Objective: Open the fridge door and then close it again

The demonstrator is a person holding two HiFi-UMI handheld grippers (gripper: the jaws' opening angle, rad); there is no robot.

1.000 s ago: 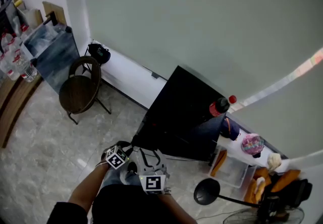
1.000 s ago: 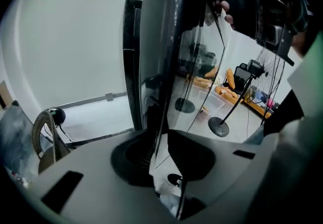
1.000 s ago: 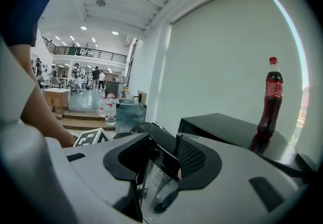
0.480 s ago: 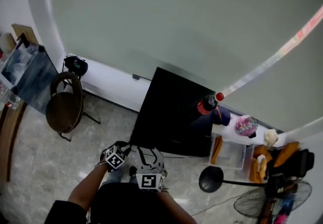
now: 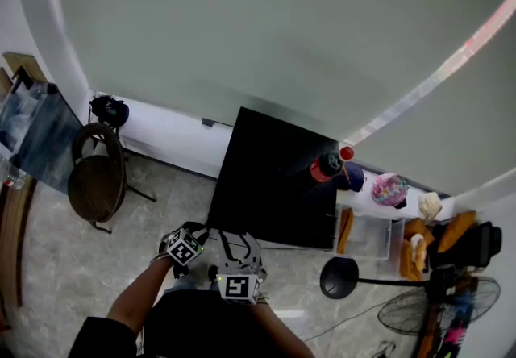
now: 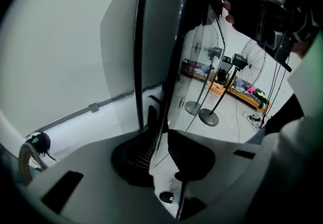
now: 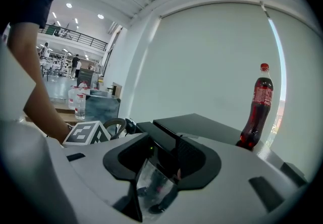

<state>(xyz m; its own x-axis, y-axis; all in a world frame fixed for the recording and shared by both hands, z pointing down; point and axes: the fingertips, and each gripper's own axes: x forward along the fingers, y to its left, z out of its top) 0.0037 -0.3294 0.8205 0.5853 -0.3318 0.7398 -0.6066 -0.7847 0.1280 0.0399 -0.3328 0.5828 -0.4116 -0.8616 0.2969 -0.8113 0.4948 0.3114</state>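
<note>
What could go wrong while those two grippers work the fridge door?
1. The cola bottle appears to stand at a top corner of the fridge; a hard slam might topple it.
2. The left gripper pinches only the thin edge of the fridge door, so it could slip off.

Item: one small fridge (image 5: 274, 179). Black, boxy and flat-topped, it stands on the floor with its back to the white wall. I see it from above, front side toward me.

Door (image 6: 164, 41): glossy, mirror-like face, standing upright. Its thin vertical edge is pinched between the left tongs (image 6: 160, 132). Its black top corner fills the gap of the right tongs (image 7: 166, 145). I can't tell whether it sits flush with the body or slightly ajar.
</note>
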